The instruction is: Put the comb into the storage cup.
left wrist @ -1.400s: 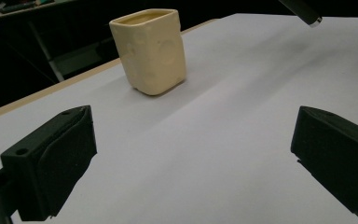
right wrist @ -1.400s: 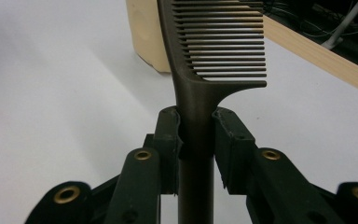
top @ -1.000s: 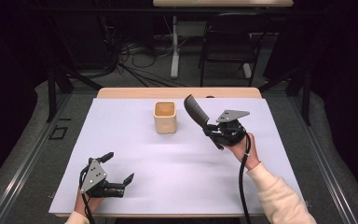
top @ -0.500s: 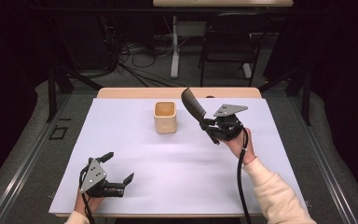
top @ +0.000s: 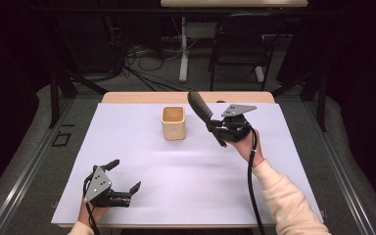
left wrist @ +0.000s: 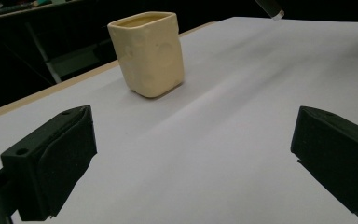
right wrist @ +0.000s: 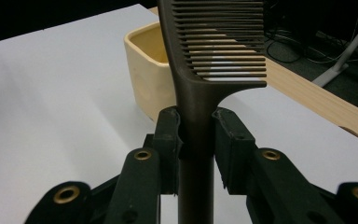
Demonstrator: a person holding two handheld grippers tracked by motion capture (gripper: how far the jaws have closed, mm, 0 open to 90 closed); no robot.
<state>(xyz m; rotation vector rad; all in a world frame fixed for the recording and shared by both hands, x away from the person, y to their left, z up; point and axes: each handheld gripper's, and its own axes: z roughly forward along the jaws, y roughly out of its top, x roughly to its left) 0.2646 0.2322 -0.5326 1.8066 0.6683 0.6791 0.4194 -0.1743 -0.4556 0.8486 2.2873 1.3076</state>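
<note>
Dark brown plastic comb [right wrist: 200,70] clamped by its handle in right gripper [top: 223,128], jaws closed tight on the shaft; comb's long axis slants up toward 11 o'clock in high view, toothed head hanging just right of cream ceramic cup [top: 173,122]. Cup sits at roughly 9 o'clock from the comb tip, squarish, glossy, open-topped, so right hand is far nearer. Left gripper [top: 122,181] rests wide open on white table sheet [top: 191,181], holding nothing

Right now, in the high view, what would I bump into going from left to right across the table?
Left gripper → cream cup → dark comb → right gripper, its jaws shut on the comb's handle.
</note>
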